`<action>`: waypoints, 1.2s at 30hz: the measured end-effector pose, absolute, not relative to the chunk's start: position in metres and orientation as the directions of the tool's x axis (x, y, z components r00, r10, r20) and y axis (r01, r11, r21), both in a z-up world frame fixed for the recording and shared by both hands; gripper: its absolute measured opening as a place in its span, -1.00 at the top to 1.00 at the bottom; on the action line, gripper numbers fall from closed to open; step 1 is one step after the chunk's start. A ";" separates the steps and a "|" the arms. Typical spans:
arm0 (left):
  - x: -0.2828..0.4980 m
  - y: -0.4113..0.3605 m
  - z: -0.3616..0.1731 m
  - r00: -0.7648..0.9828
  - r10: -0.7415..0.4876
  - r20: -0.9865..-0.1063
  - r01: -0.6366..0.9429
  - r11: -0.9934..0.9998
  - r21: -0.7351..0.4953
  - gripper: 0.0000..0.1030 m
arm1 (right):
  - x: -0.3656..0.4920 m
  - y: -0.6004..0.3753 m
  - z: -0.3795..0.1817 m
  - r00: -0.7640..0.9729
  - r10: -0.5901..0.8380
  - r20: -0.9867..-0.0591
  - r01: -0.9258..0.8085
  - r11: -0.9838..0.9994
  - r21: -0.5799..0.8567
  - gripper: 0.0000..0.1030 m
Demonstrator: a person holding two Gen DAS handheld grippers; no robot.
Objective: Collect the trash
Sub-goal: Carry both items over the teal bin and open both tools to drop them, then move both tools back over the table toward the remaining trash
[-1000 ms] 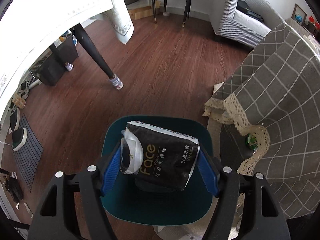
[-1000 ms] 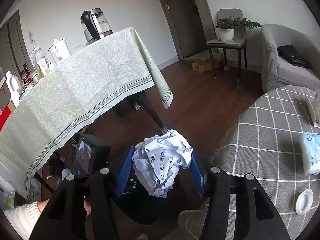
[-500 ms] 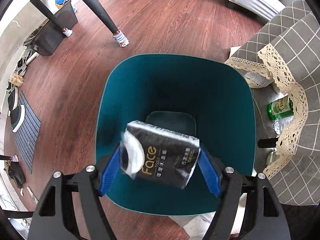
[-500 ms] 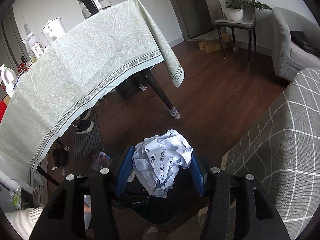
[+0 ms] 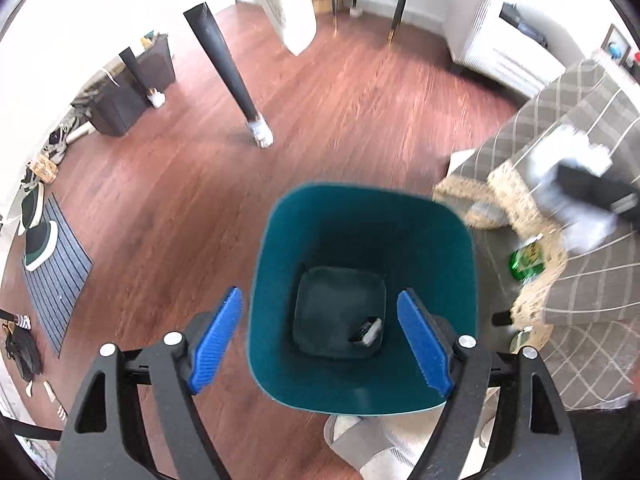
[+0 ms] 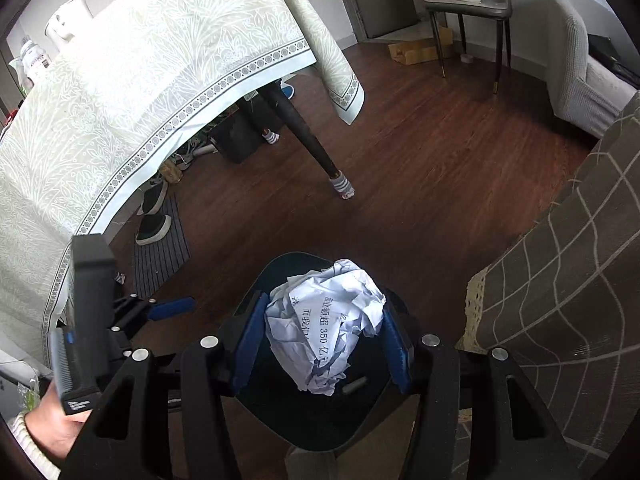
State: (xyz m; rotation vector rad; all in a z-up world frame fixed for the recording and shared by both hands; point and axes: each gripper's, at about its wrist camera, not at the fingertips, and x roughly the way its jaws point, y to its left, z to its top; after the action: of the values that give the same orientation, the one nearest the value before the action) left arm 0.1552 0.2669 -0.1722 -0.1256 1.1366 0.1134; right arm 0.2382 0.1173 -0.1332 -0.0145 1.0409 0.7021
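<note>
left gripper over teal bin, jaws opening, nothing between them (small dark item lies at bin bottom). right gripper clamps crumpled paper above bin.

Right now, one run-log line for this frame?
left gripper: jaws opening, empty, over teal bin | tissue pack: on bin floor | right gripper: gripping crumpled paper above bin

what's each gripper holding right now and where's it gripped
The right gripper is shut on a crumpled paper ball, pads on its two sides. The left gripper holds nothing; its jaws are opening above the teal bin.
</note>
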 end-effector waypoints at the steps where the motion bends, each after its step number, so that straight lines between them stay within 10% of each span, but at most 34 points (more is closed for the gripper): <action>1: 0.152 0.268 -0.164 0.438 0.027 -0.898 -0.153 0.987 -0.045 -0.57 | 0.238 0.121 -0.138 0.302 0.521 -0.798 -0.535 0.786 0.310 -0.06; 36: 0.089 0.277 0.016 0.826 -0.022 -0.564 -0.106 0.975 -0.194 -0.23 | 0.207 0.170 -0.250 0.142 0.313 -0.939 -0.568 0.803 0.182 -0.28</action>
State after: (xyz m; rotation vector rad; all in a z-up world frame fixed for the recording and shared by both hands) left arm 0.0887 0.2766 0.0164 -0.2219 0.5992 0.0451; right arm 0.2074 0.1699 -0.2505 -0.2381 1.2791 0.6443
